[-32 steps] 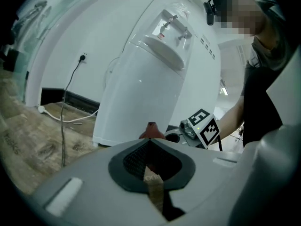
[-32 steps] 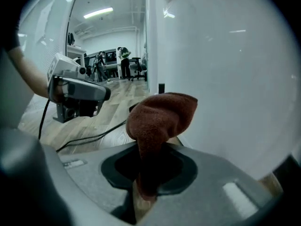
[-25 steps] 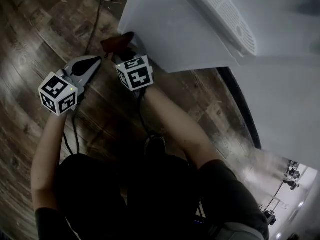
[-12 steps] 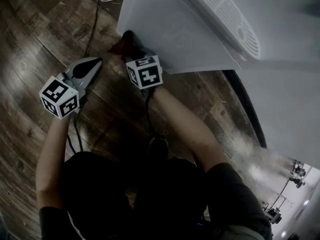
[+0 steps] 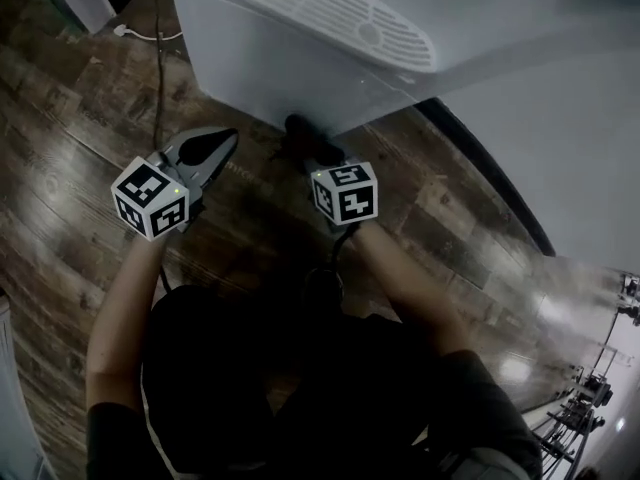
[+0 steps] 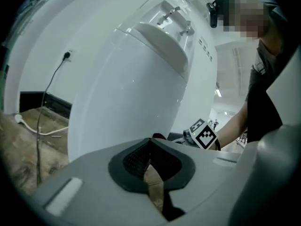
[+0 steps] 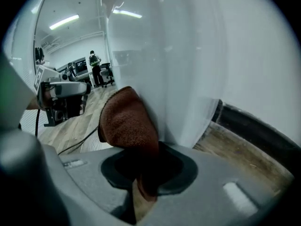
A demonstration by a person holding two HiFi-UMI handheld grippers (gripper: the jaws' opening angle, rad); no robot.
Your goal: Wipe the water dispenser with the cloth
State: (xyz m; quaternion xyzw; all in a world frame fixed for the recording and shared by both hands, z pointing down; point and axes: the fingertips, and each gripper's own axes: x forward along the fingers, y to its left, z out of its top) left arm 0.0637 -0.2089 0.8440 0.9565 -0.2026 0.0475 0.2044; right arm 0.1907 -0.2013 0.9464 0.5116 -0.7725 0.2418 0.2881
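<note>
The cloth (image 7: 128, 124) is clamped in the right gripper (image 7: 141, 166) and pressed against the dispenser (image 5: 270, 63) low on its side, at 12 o'clock. The left gripper (image 6: 150, 147), at 9 o'clock, is closed and empty. Wiping is judged under way, with most surfaces left.

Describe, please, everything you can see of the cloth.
The cloth is reddish-brown and fuzzy, like terry or microfibre. It is bunched into a rounded wad, pinched between the shut jaws of the right gripper, and its upper end presses against the white dispenser low down, just above the wooden floor.
</note>
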